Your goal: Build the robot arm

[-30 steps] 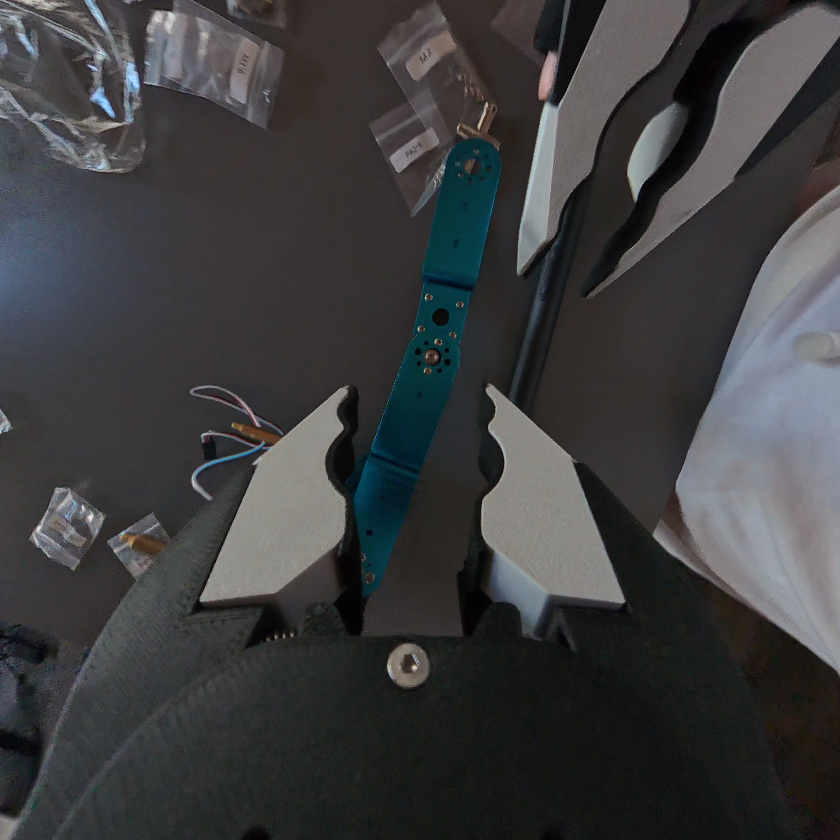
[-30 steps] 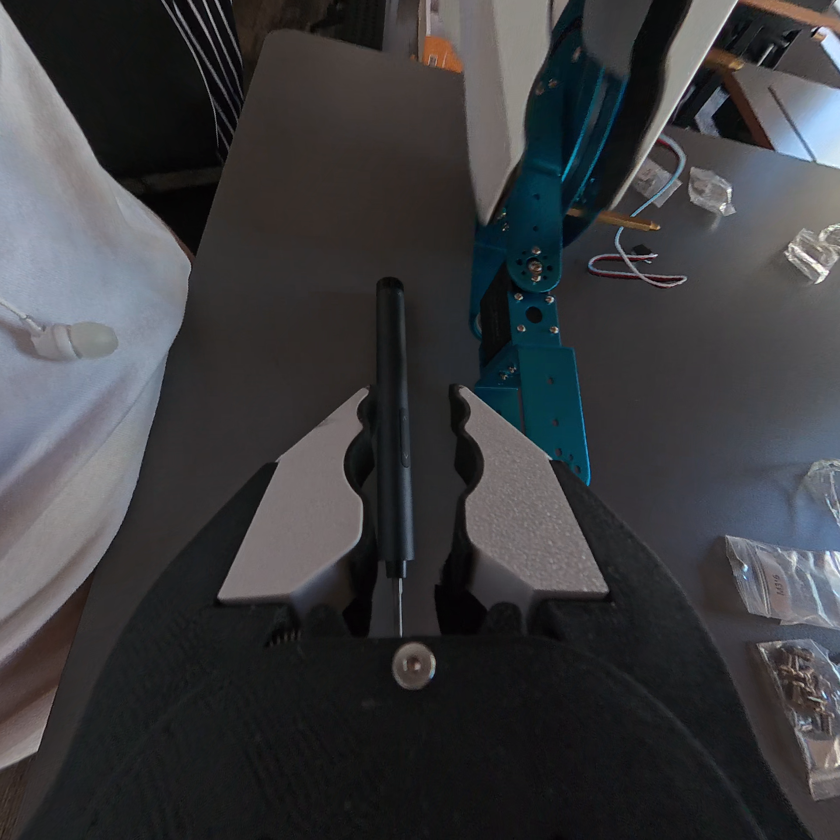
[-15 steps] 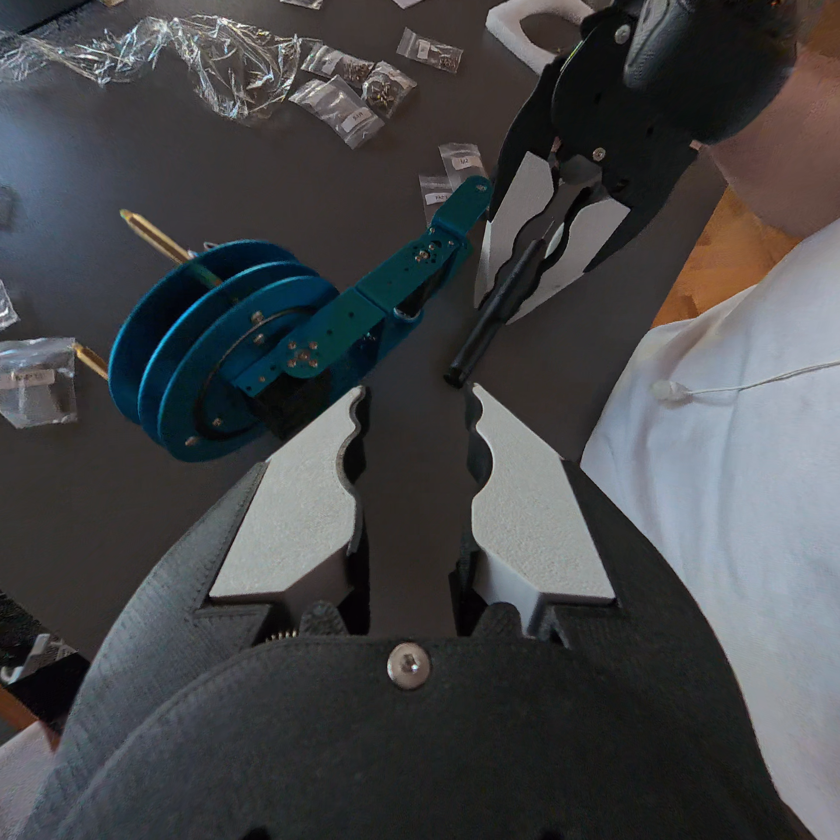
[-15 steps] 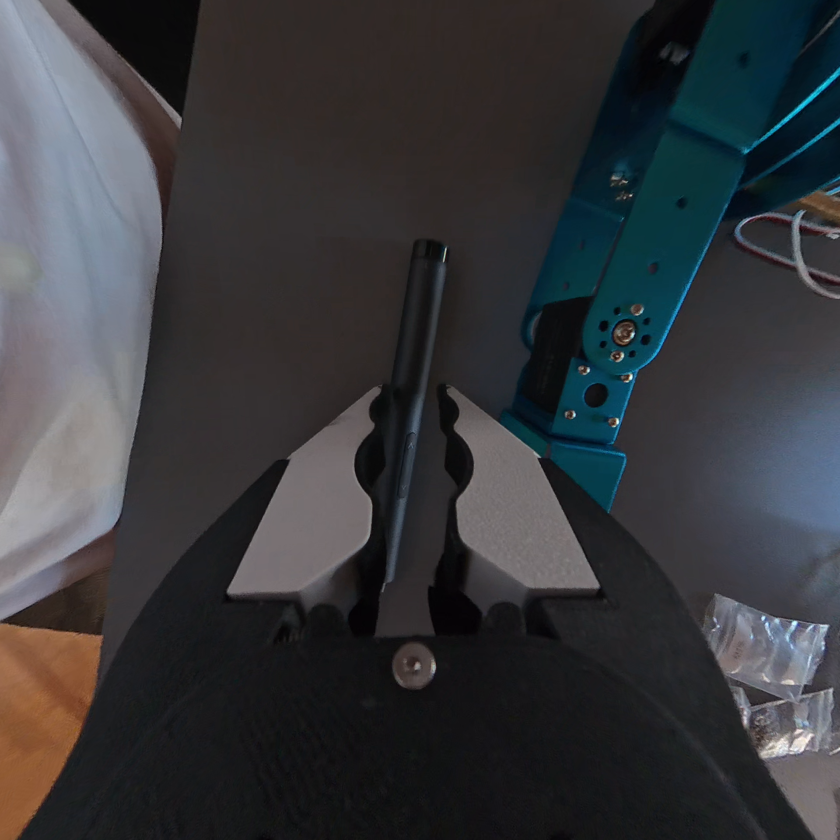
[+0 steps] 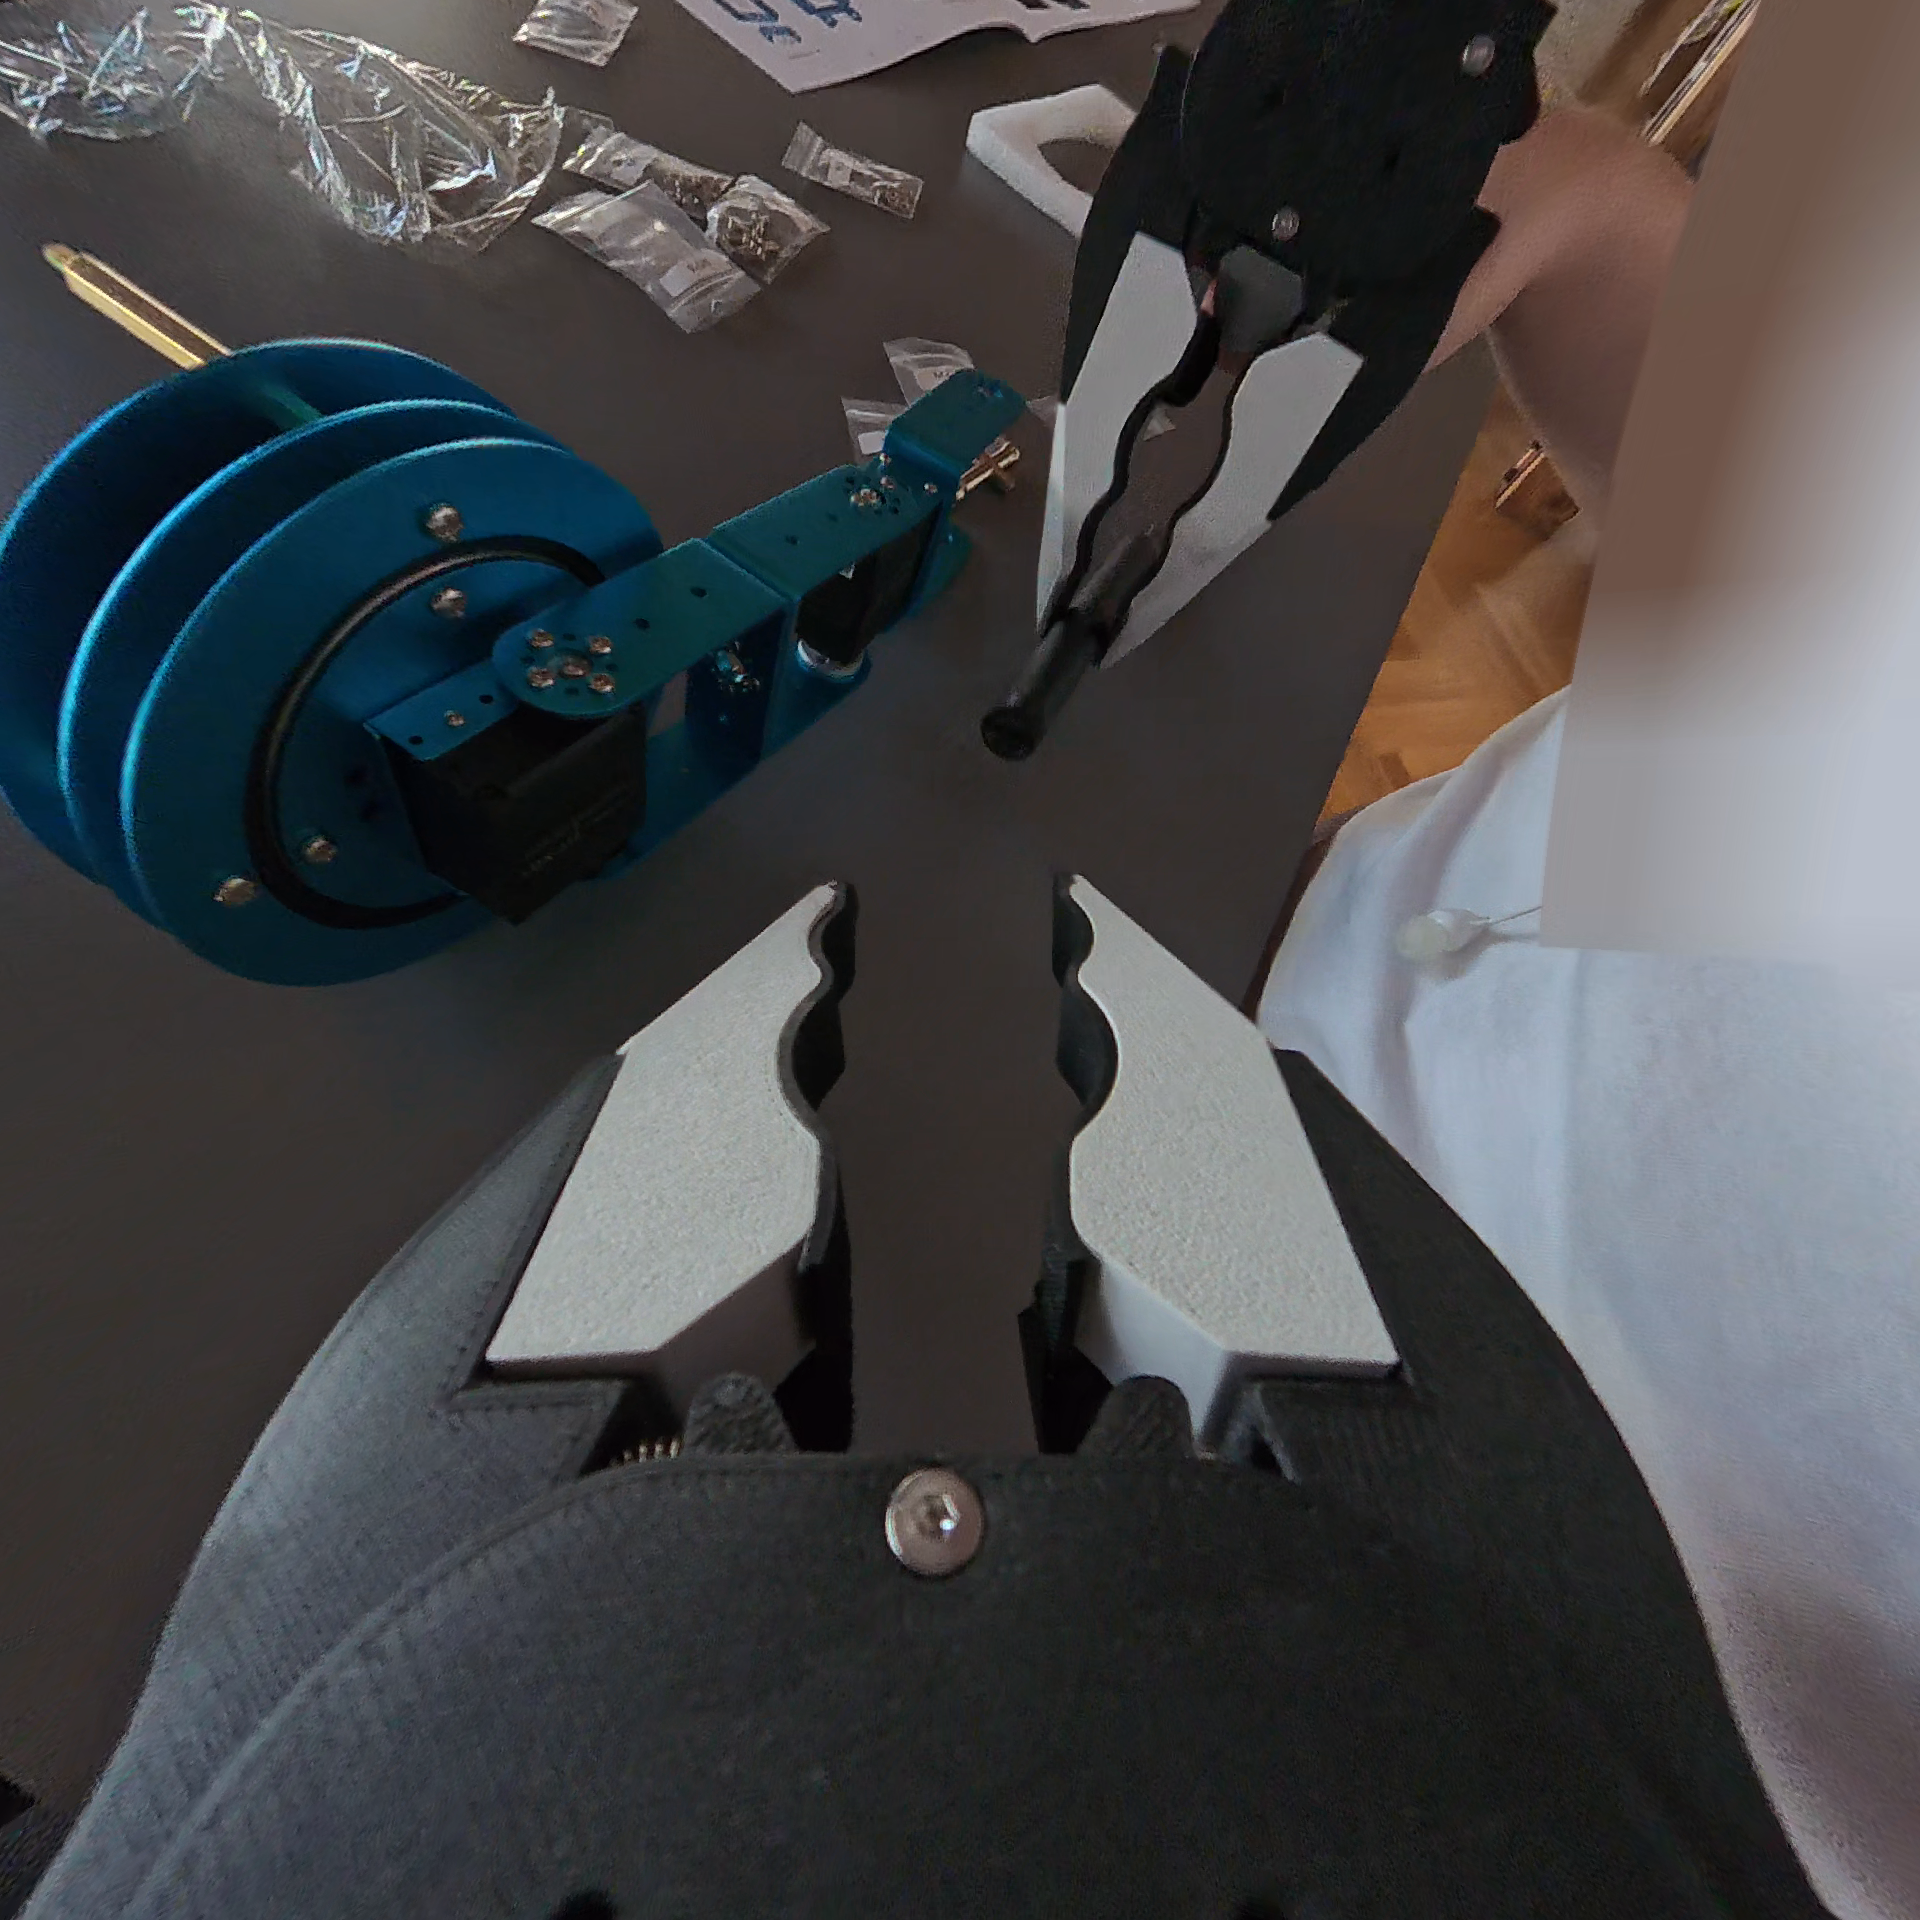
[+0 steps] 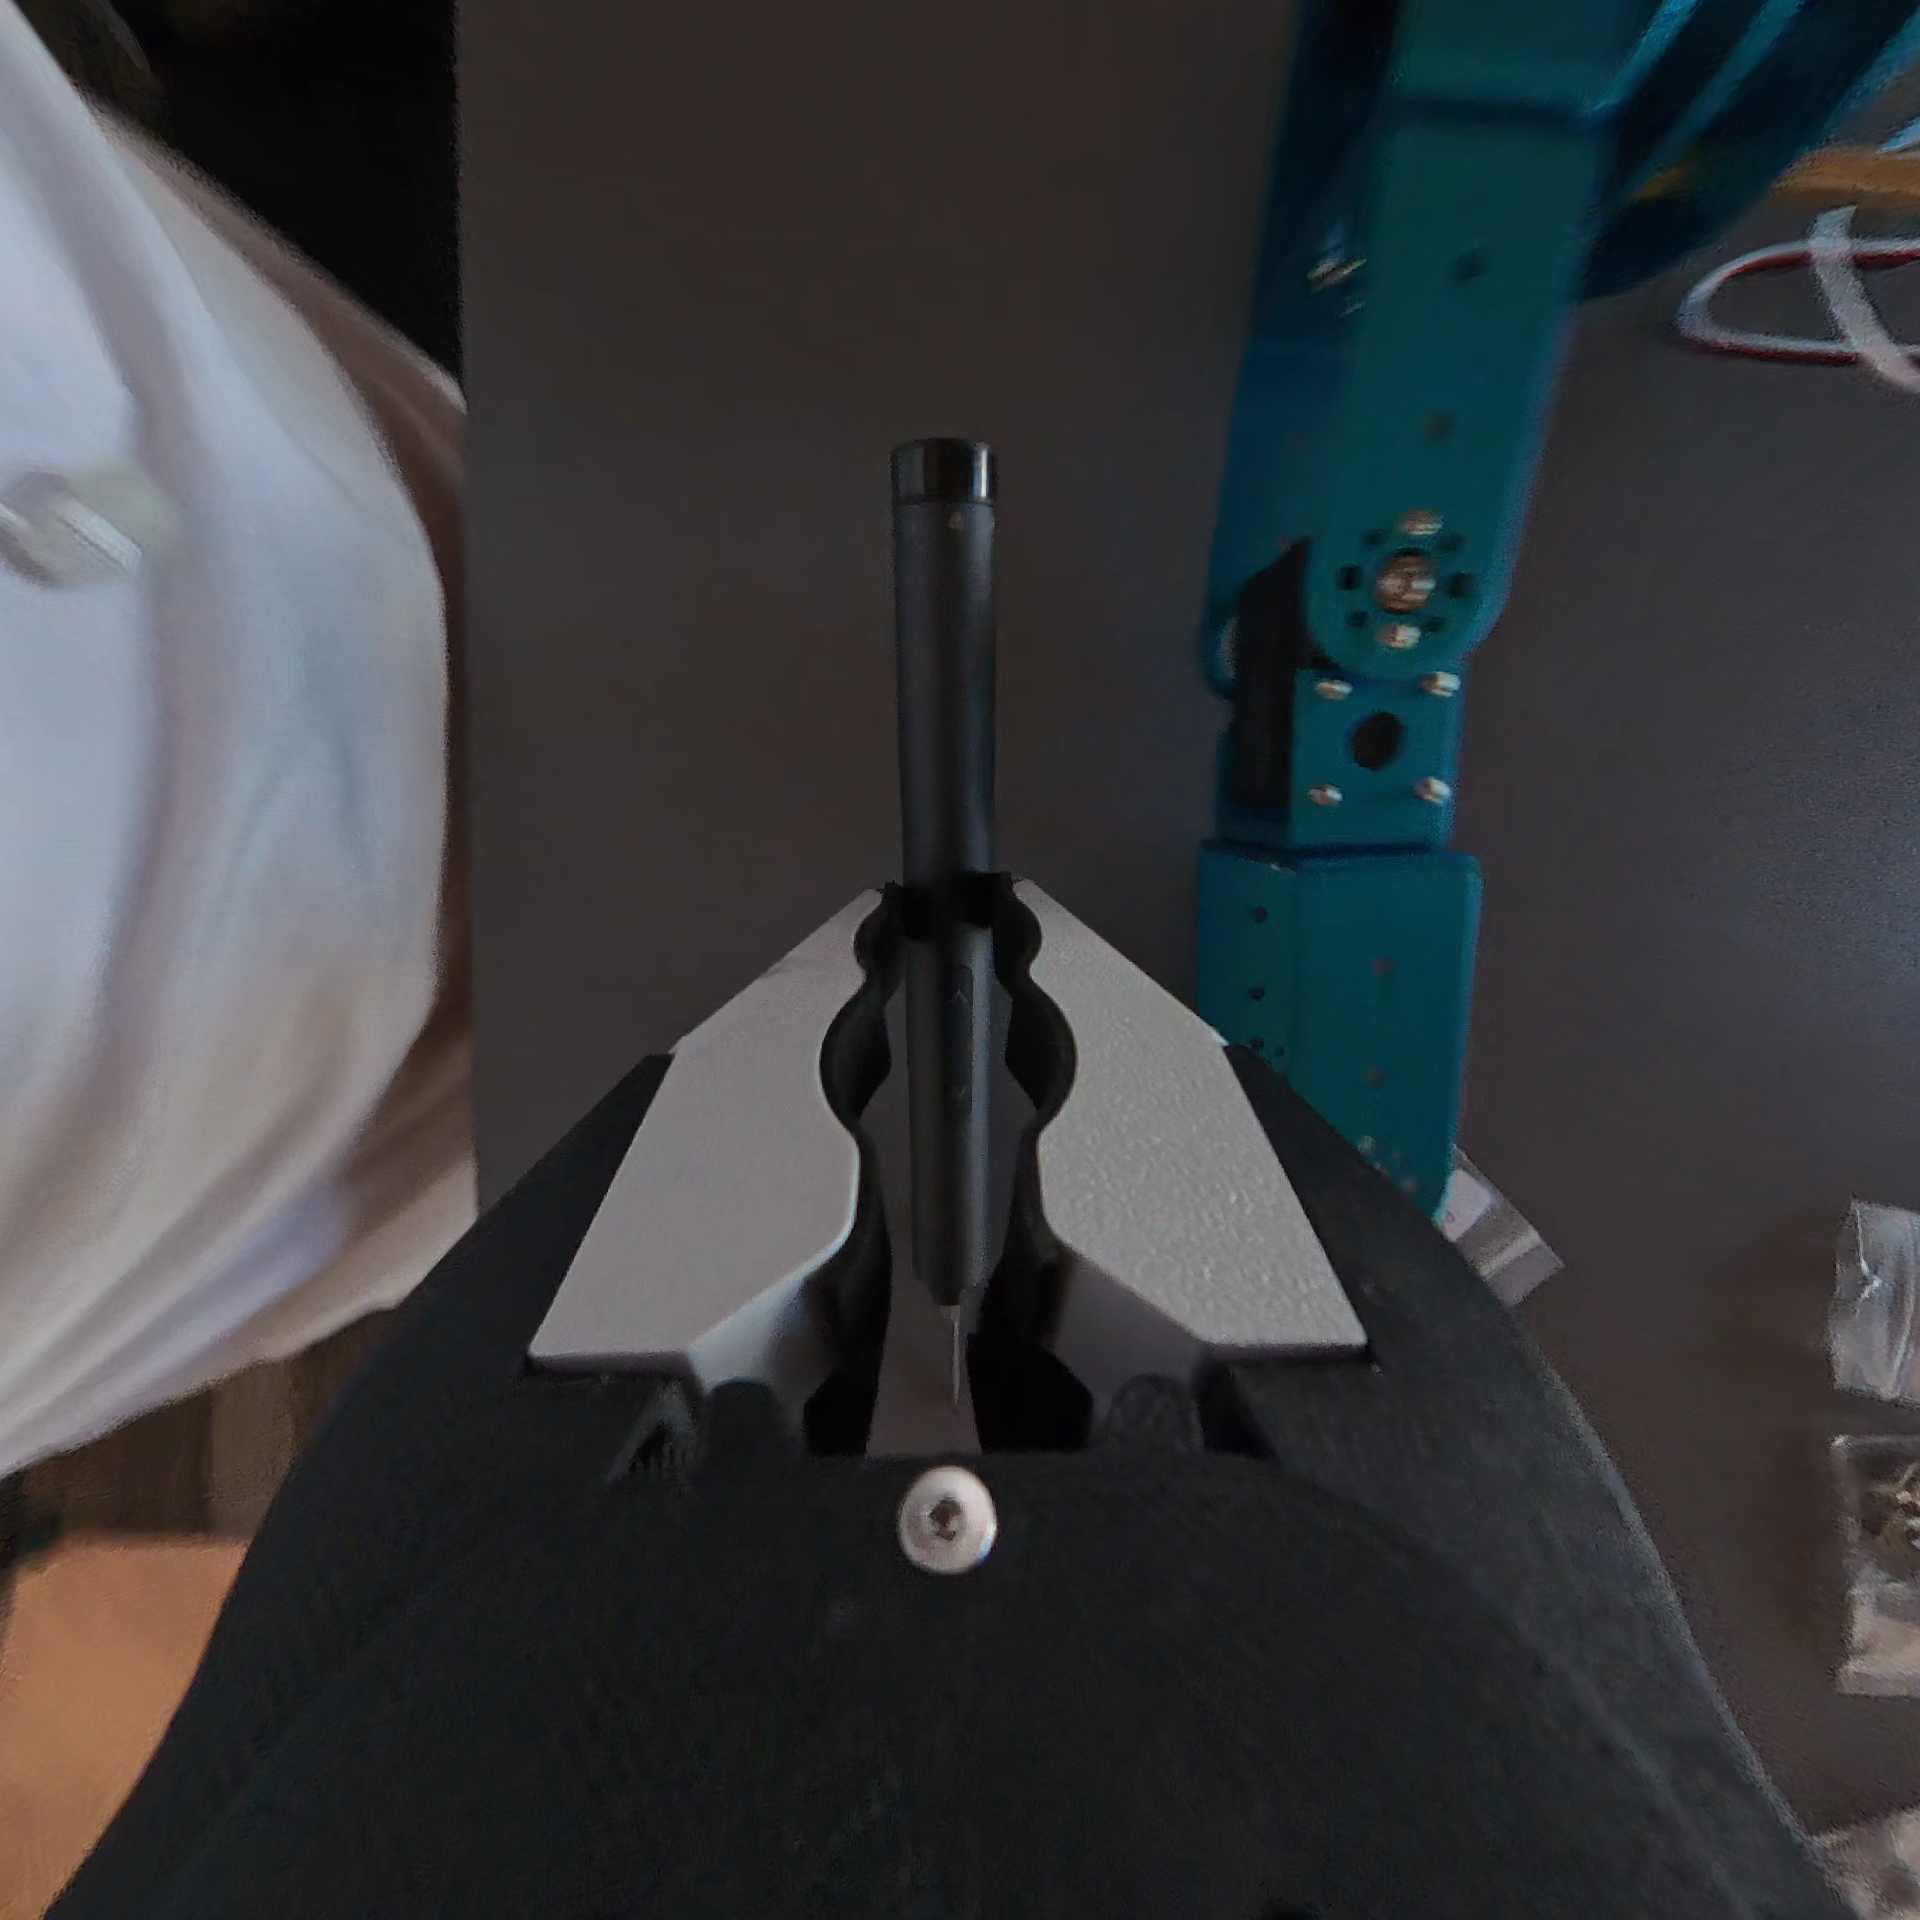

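the dark grey matte desk [image 5: 260, 1143] carries a blue anodised metal arm assembly [image 5: 727, 613] lying on its side: three round blue discs [image 5: 208, 644] stacked on a brass-coloured rod [image 5: 125, 301], then perforated blue brackets joined by small silver screws, with two black boxy servo blocks [image 5: 530, 800] set between them. it lies left of and beyond the left gripper [image 5: 951, 935], apart from it, with bare desk between. that gripper's jaws stand moderately apart with nothing in them; each finger is a pale grey, grainy wedge with a wavy black inner edge.

the right gripper [image 6: 945, 914] has its jaws closed on a slim black pen-shaped electric screwdriver [image 6: 943, 790], a smooth cylinder with a thin metal bit pointing back toward the camera and its blunt end sticking out past the fingertips. in the left wrist view the same tool [image 5: 1049, 665] points down at the desk, just right of the bracket end of the blue assembly [image 6: 1351, 779].

behind these lie crumpled clear plastic wrap [image 5: 312, 135], several small clear zip bags of screws [image 5: 707, 229], a white foam piece [image 5: 1039, 145] and a printed white sheet [image 5: 883, 31]. red and white wires [image 6: 1818, 312] curl by the blue arm, blurred. more small bags [image 6: 1881, 1403] lie at the right edge. a person in a white shirt [image 5: 1610, 1247] sits close along the desk's edge, with a white earbud [image 5: 1423, 935] hanging on the shirt. wooden floor [image 5: 1455, 623] shows beyond the edge.
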Demonstrator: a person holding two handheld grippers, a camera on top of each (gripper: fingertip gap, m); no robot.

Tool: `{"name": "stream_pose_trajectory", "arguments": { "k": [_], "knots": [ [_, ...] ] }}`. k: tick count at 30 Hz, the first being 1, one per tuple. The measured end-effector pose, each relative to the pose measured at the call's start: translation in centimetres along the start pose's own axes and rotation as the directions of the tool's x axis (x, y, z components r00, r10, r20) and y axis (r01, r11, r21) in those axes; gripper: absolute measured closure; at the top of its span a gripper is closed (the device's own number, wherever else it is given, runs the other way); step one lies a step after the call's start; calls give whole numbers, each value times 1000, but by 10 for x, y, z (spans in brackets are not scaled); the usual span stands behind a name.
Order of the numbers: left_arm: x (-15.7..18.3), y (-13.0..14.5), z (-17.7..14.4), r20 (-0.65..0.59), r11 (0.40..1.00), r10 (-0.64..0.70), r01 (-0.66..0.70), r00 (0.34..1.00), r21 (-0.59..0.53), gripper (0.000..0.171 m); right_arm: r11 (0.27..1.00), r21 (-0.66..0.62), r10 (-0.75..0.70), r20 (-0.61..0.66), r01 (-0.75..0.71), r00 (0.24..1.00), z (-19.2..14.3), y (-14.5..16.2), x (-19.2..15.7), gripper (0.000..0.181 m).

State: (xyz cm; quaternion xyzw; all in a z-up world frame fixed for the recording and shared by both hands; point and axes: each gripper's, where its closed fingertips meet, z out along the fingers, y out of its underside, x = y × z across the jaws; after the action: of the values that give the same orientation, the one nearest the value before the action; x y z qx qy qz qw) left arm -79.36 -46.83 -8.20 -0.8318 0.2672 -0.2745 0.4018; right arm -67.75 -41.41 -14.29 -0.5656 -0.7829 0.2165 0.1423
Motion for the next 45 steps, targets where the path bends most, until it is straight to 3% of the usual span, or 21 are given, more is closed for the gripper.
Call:
{"name": "stream_pose_trajectory", "arguments": {
  "k": [5,9,12,14,17,21,24,25,26,30,33,36,40,45],
  "knots": [
    [26,-15,26,-98,996,-17,26,995,87,133,916,382,134,6,-126,991,-59,-36,12,165],
    [48,-47,65,-150,984,15,13,989,180,130,723,670,116,119,-166,986,-105,-78,15,165],
    [60,-69,89,-162,982,11,19,987,188,128,620,755,28,250,-213,968,-123,-96,9,165],
    [60,-80,98,-108,979,21,2,994,203,131,609,764,-18,284,-215,959,-126,-99,5,165],
    [64,-93,103,-88,972,22,-1,996,236,155,599,774,-64,302,-206,951,-131,-97,3,165],
    [63,-99,102,-4,975,16,-15,1000,220,155,584,788,-123,325,-196,938,-139,-94,7,165],
    [59,-94,99,86,990,36,-48,996,134,156,596,764,-172,421,-246,891,-151,-100,2,151],
    [58,-93,98,112,992,49,-61,992,107,156,607,757,-181,428,-242,885,-153,-102,2,156],
    [59,-94,97,123,993,68,-79,990,90,156,626,751,-200,414,-210,888,-153,-102,1,163],
    [52,-83,98,183,984,178,-169,967,-62,156,728,684,-271,354,-51,895,-141,-93,-7,158],
    [57,-77,103,137,960,263,-245,955,-136,156,814,569,-342,309,115,887,-121,-70,-14,160],
    [57,-68,109,77,940,292,-271,953,-208,155,840,486,-384,220,240,897,-108,-56,-9,161],
    [58,-64,115,-1,937,272,-265,962,-229,155,862,428,-383,201,271,902,-101,-46,-6,162],
    [62,-68,114,-52,932,273,-277,961,-235,155,857,450,-367,188,253,911,-98,-43,-7,163]
  ]
}}
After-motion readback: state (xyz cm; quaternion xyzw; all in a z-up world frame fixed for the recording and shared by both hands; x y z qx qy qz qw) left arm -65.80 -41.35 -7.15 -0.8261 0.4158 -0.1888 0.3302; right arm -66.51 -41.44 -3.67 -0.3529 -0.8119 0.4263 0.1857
